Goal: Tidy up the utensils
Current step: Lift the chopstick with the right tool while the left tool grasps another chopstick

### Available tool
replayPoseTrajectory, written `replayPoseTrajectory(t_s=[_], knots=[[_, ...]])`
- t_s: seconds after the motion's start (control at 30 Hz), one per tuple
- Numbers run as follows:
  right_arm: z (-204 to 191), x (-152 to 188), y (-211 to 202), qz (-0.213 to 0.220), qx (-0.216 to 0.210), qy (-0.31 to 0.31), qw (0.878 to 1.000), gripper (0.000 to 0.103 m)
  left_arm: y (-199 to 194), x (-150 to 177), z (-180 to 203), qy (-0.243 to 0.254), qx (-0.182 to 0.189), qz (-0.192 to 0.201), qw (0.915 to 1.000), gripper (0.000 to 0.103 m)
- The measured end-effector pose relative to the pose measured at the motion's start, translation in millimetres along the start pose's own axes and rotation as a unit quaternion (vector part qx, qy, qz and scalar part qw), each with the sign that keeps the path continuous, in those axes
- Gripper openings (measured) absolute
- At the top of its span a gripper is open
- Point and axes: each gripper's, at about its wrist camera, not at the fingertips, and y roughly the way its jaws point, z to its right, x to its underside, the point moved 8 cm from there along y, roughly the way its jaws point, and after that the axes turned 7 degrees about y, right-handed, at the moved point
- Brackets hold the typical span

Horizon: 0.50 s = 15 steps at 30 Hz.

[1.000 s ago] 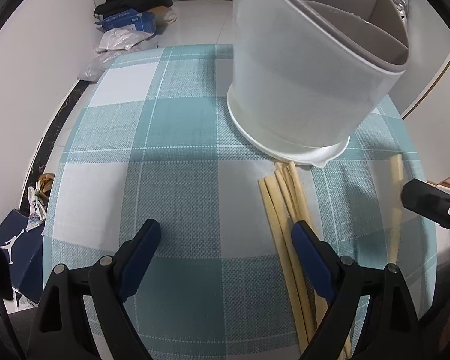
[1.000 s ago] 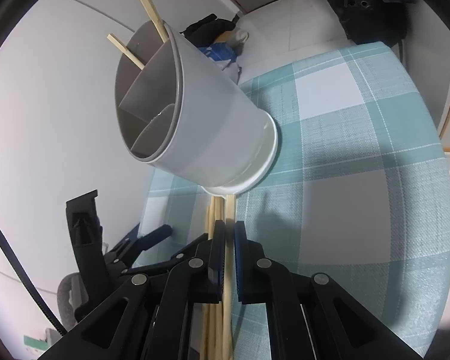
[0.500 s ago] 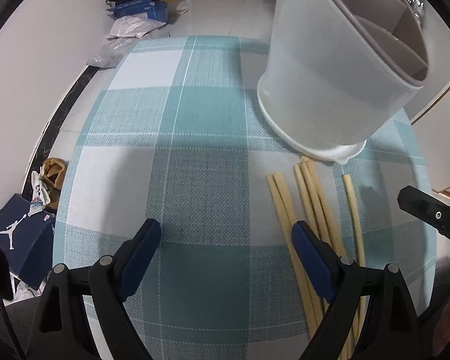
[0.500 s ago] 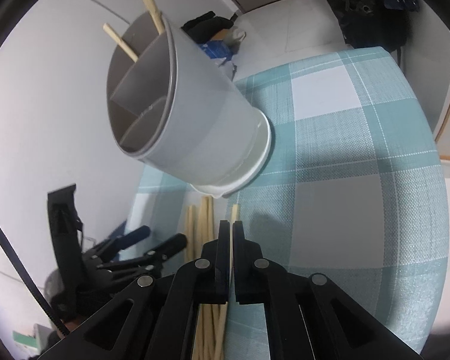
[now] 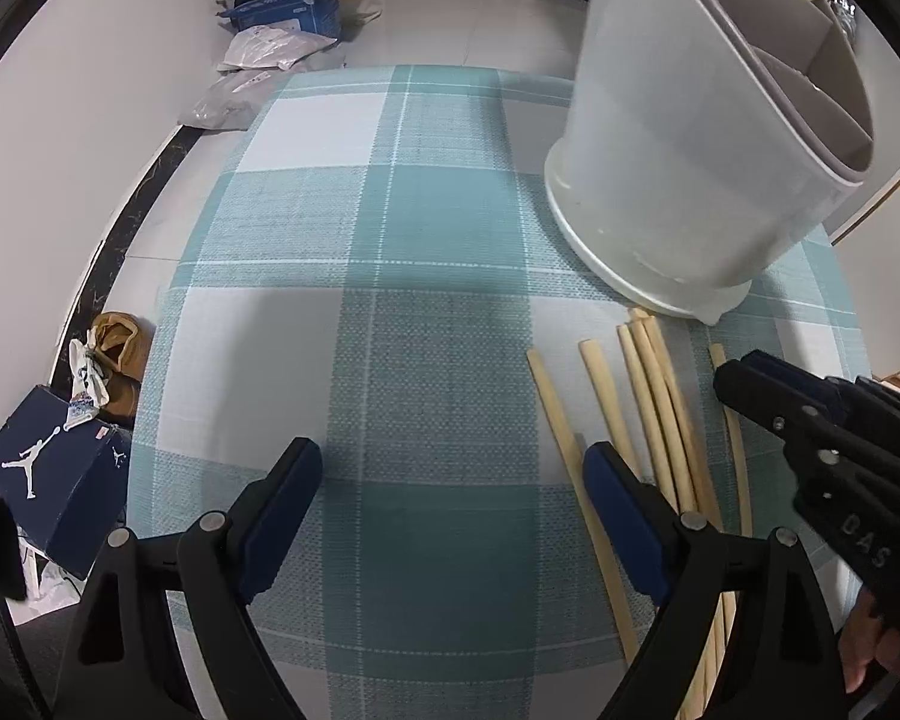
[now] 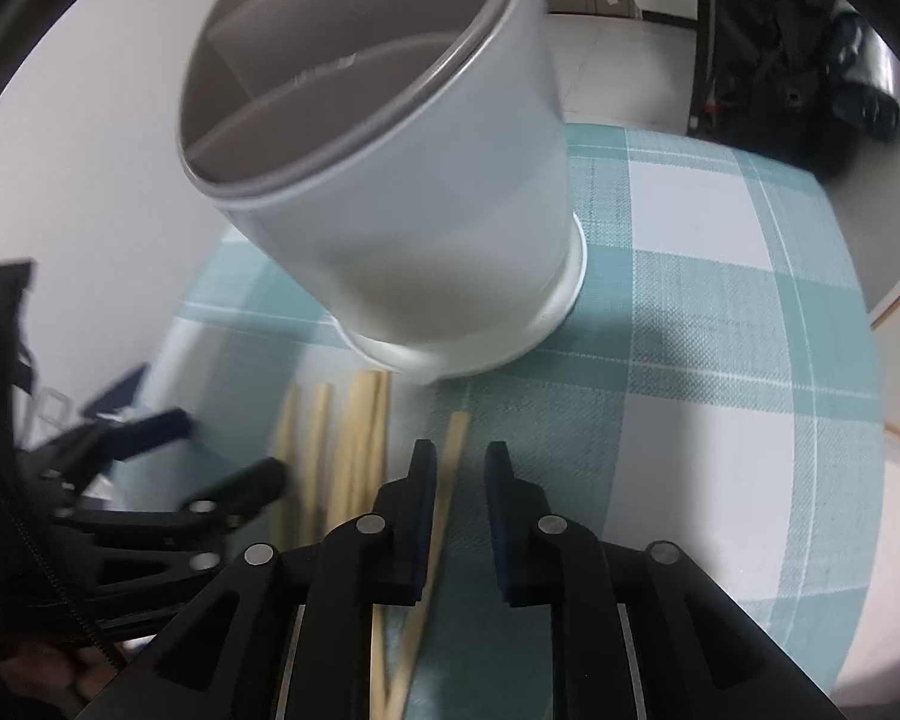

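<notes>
Checked teal cloth covers the worktop, where loose chopsticks lie just before the white divided holder; the right gripper, jaws opening around one stick, should centre it before pinching, while the left gripper hovers spread and empty.

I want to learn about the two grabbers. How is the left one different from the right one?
The left gripper has its jaws spread wide; the right gripper is opening, its gap still narrow. The left gripper hangs over bare checked tablecloth with nothing between its jaws; the right gripper has one chopstick lying between its jaws. Both are black with blue pads.
</notes>
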Motion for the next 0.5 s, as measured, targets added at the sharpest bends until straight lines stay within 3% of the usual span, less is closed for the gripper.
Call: replayPoseTrajectory(t_s=[0.17,0.23,0.3,0.37,0.5], knots=[[-19.1,0.1,10.7,0.019,0.065,-0.071,0.995,0.019,-1.6,-0.3,-2.7,-0.013,0.011,0.003,0.9998,0.084],[-22.7,-1.0,13.7,0.020,0.068,-0.072,0.995,0.020,-1.7,-4.2,-0.8,-0.013,0.013,0.010,0.9998,0.080],[-21.4,-3.2,15.6,0.019,0.067,-0.063,0.996,0.013,-1.7,-8.9,3.3,-0.015,0.022,0.016,0.9995,0.072],[-15.1,-3.0,12.4,0.019,0.059,-0.051,0.997,0.007,-1.7,-11.8,7.4,-0.011,0.027,0.018,0.9994,0.055],[-8.0,-1.3,9.6,0.013,0.021,-0.009,1.000,0.006,-0.5,-16.5,14.9,0.001,0.015,0.021,0.9997,0.030]])
